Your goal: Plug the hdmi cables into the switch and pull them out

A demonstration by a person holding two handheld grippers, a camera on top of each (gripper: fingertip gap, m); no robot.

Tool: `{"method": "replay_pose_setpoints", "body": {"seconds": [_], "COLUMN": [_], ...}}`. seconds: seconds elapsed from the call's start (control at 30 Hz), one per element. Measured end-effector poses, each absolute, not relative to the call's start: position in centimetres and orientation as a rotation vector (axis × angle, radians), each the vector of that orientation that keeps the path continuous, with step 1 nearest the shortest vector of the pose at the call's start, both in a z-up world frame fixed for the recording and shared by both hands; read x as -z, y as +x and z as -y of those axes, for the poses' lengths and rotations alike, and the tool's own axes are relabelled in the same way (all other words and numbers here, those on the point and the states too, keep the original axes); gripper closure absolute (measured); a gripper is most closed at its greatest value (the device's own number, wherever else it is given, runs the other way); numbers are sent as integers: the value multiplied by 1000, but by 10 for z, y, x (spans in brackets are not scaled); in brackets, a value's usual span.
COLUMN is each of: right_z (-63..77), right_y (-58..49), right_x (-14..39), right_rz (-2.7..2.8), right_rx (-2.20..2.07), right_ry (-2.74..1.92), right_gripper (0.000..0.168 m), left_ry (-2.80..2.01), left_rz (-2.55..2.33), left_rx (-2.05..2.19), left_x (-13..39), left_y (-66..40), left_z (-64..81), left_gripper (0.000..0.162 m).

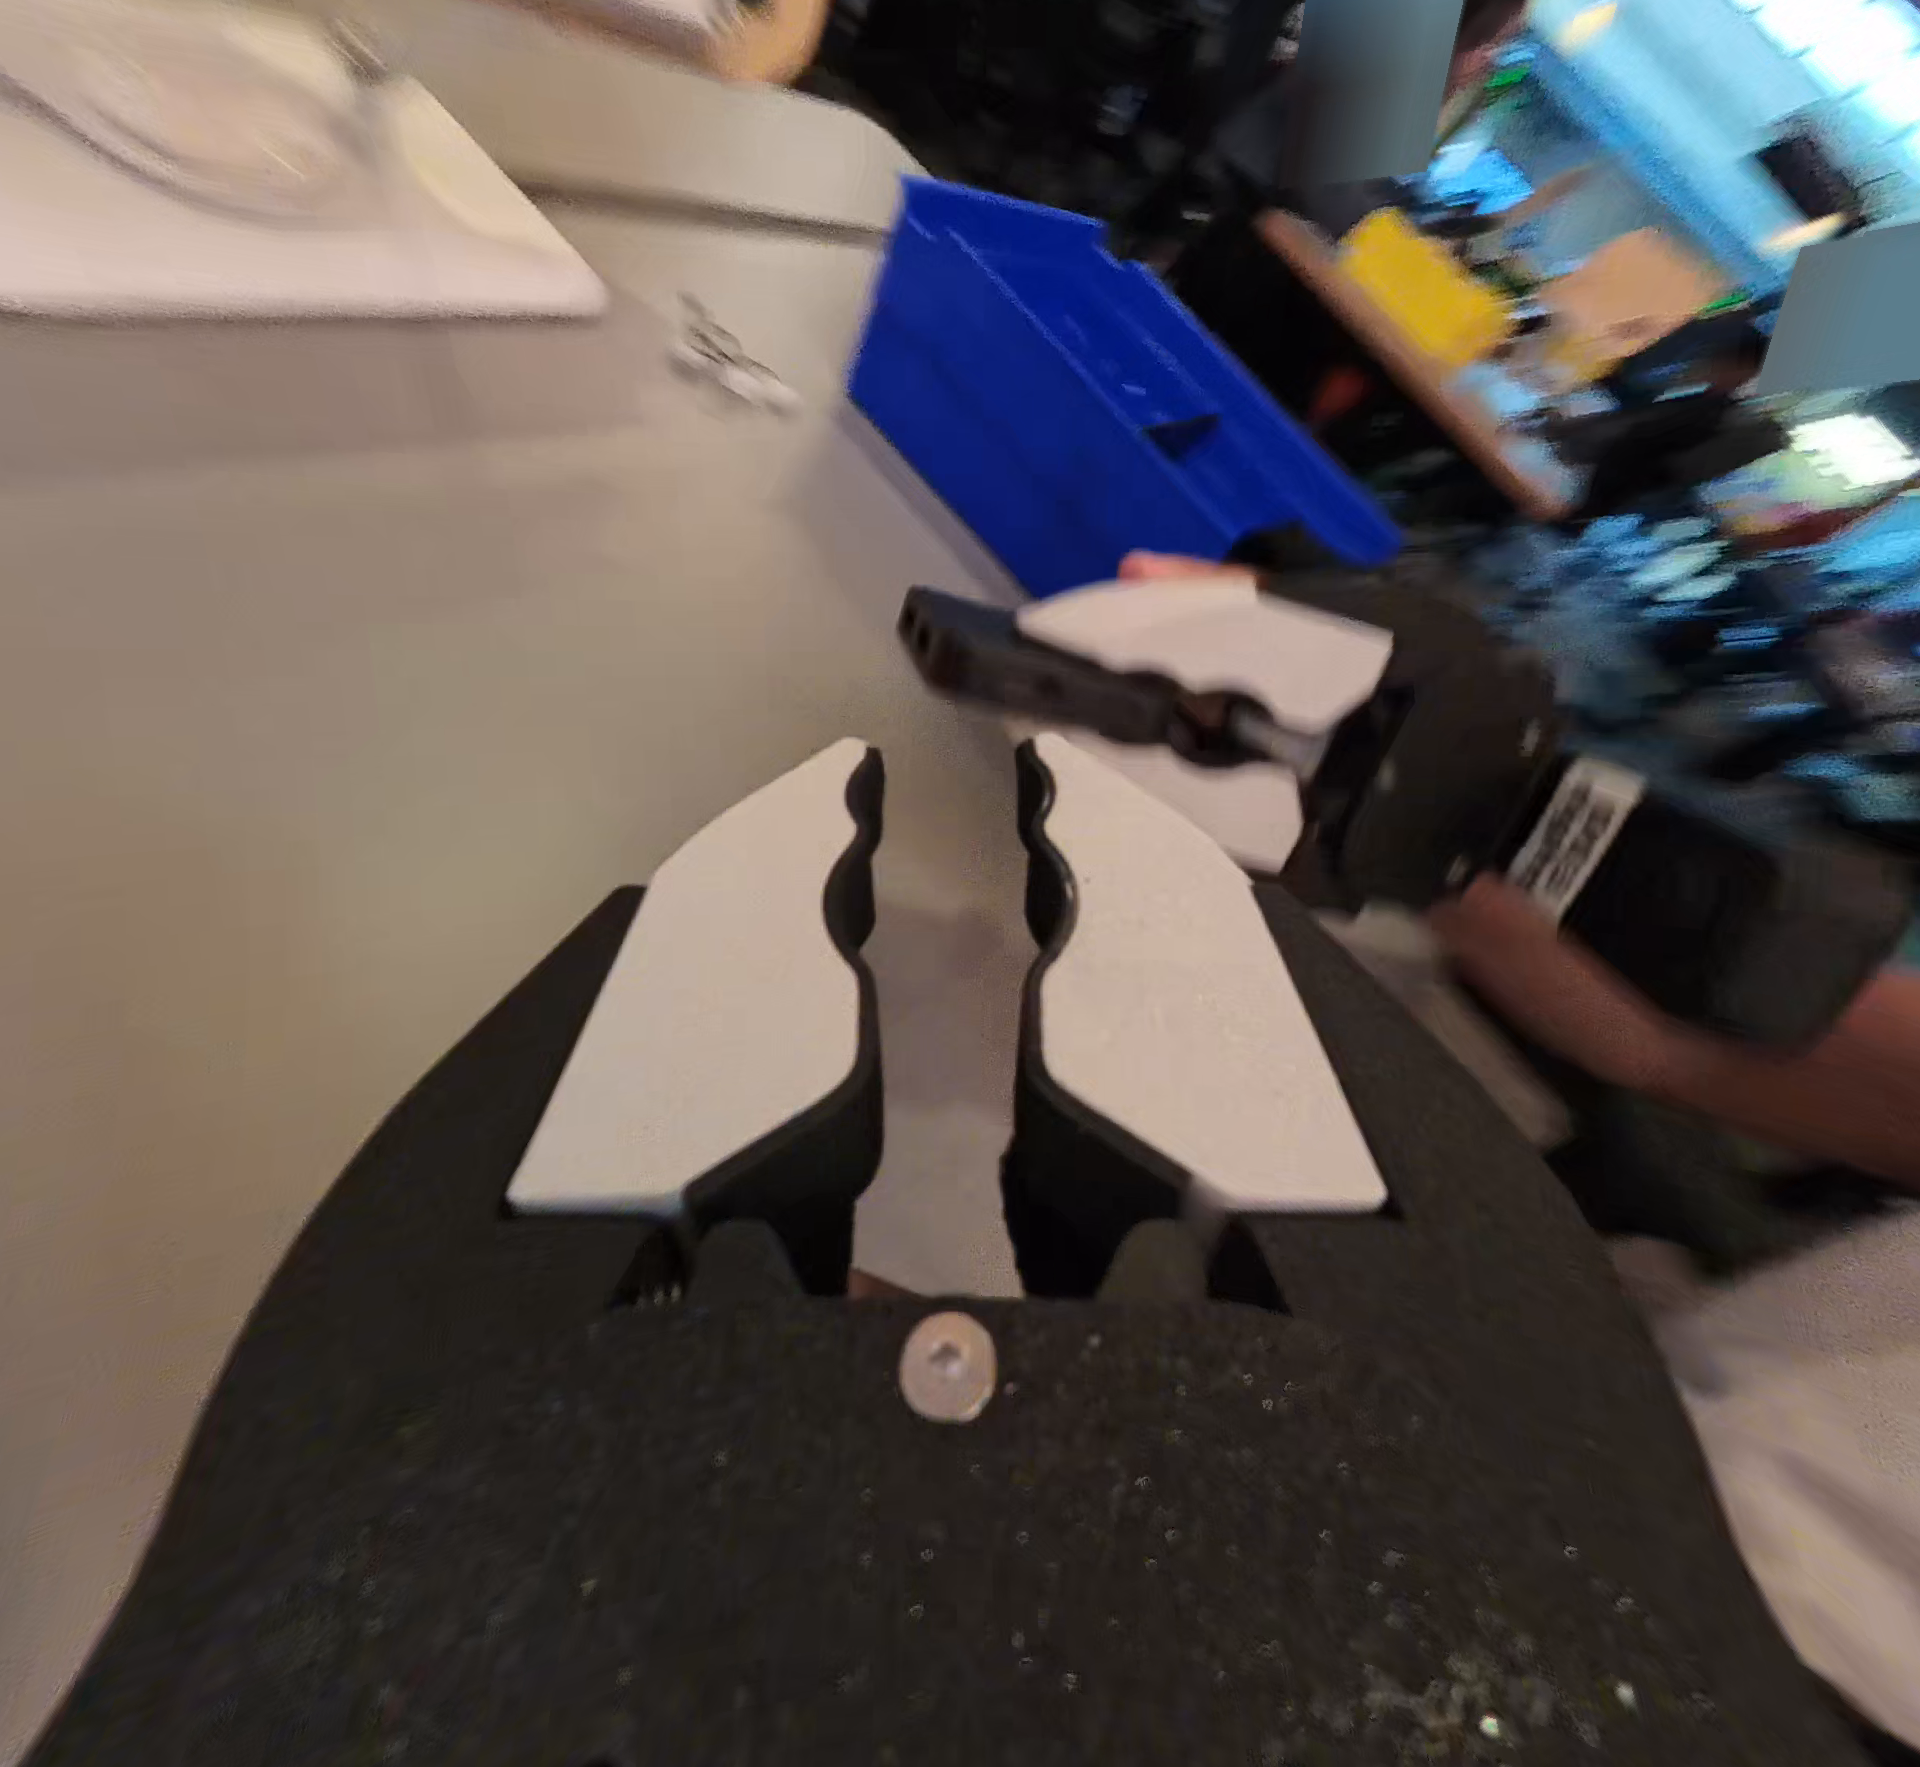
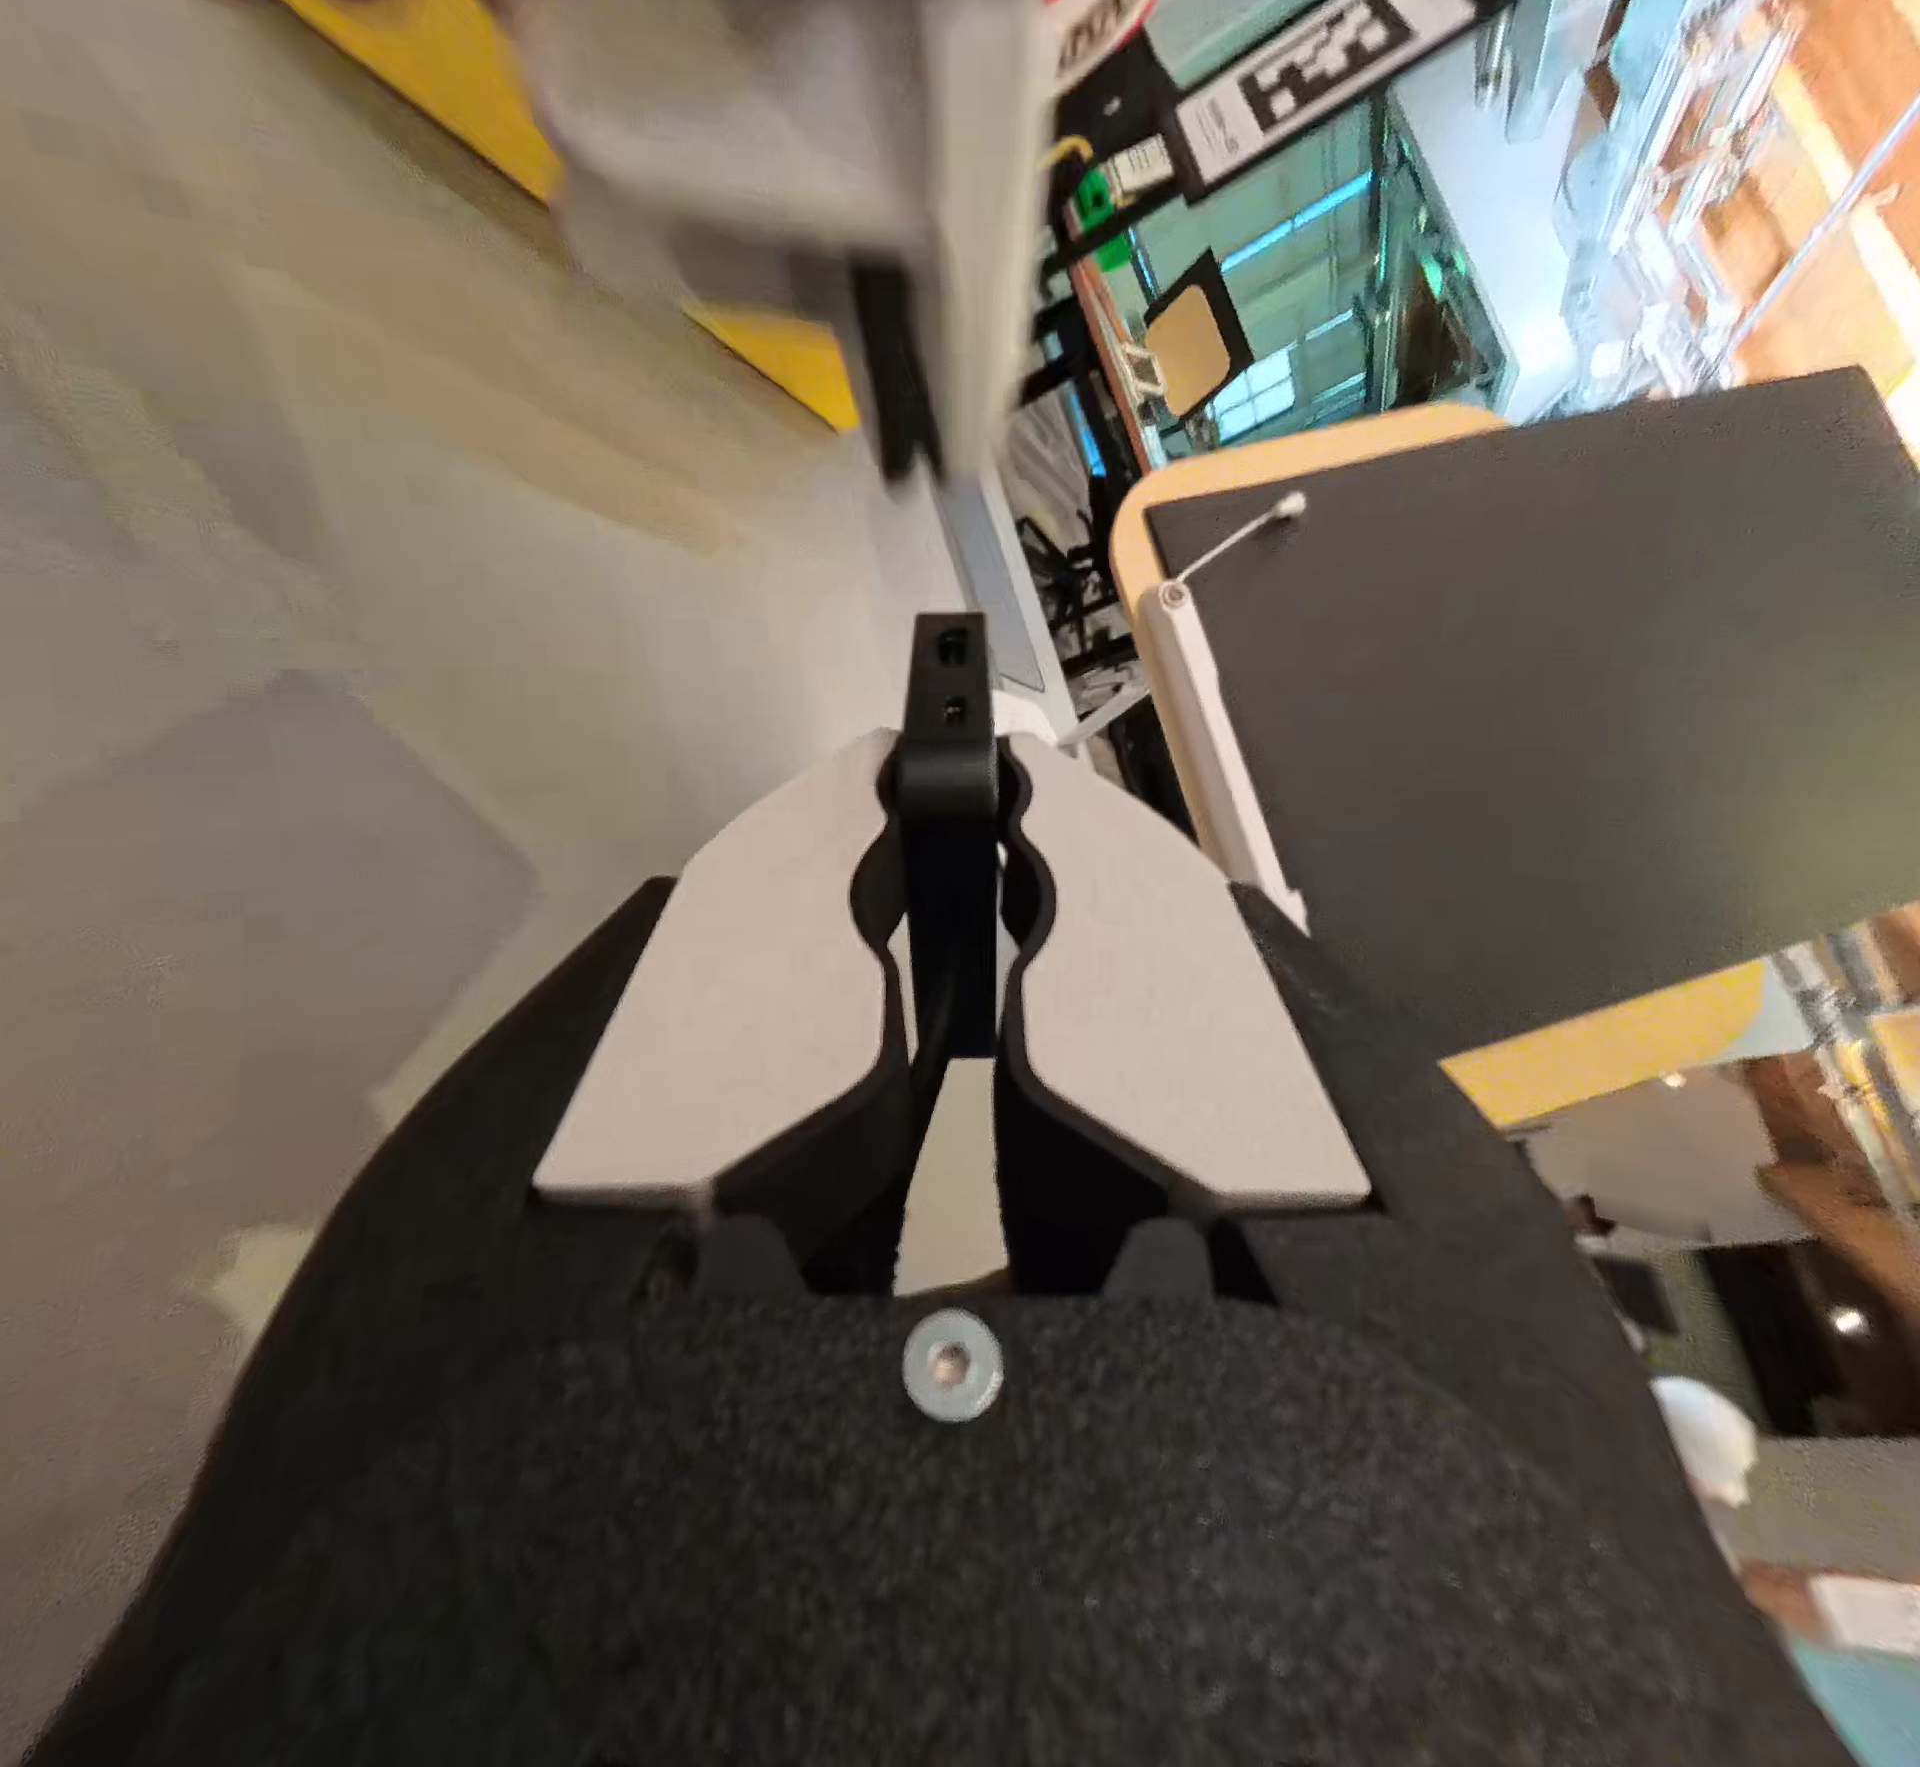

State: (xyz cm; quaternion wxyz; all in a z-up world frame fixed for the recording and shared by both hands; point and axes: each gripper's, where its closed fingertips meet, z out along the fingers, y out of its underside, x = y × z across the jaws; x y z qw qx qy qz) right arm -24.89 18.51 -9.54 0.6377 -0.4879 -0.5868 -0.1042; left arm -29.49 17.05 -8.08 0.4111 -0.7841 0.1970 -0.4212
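In the right wrist view my right gripper (image 2: 945, 767) is shut on a small black switch (image 2: 948, 678), which sticks out past the fingertips with two ports facing forward. A thin black cable (image 2: 932, 1021) runs back from it between the fingers. The left wrist view shows the same switch (image 1: 966, 652) held in the right gripper (image 1: 1029, 678), just right of and ahead of my left gripper (image 1: 949, 761). The left gripper is open and empty above the grey table (image 1: 312, 678). It also shows as a blurred shape (image 2: 748, 107) at the top of the right wrist view.
A blue plastic bin (image 1: 1091, 398) stands on the table behind the switch. A white tray (image 1: 312, 231) holding a blurred pale cable (image 1: 156, 107) sits at the far left. A small shiny object (image 1: 727, 361) lies between them. A black panel with a wooden edge (image 2: 1558, 678) is on the right. My right fingertips sit around 6 cm from my left ones. My right tips are roughly 30 cm from the small shiny object (image 1: 727, 361).
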Motion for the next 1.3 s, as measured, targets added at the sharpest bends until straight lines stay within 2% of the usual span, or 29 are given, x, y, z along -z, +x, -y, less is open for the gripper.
{"method": "replay_pose_setpoints", "body": {"seconds": [0.07, 0.2, 0.3, 0.53, 0.7, 0.93, 1.3], "right_z": [-213, -264, -291, -314, -282, -274, -263], "right_y": [-251, -267, -285, -271, -246, -235, -239], "right_x": [101, 116, 126, 142, 137, 121, 117], "right_rz": [1316, 1308, 1372, 1234, 1255, 1165, 1153], "right_rx": [179, 122, 181, 139, 228, 132, 111], "right_ry": [-1236, -1376, -1306, -1169, -1040, -1061, -1040], "right_gripper": [155, 155, 155, 155, 155, 155, 156], "left_ry": [-1935, -1858, -1866, -1867, -1981, -2020, -2045], "left_rz": [-481, -391, -392, -517, -372, -370, -321], "left_rx": [847, 727, 632, 299, 455, 329, 472], "left_x": [77, 97, 130, 139, 149, 157, 160], "left_y": [-325, -344, -344, -369, -385, -411, -406], "left_z": [-152, -90, -61, -66, -67, -76, -82], "left_gripper": [138, 138, 137, 135, 128, 129, 129]}}
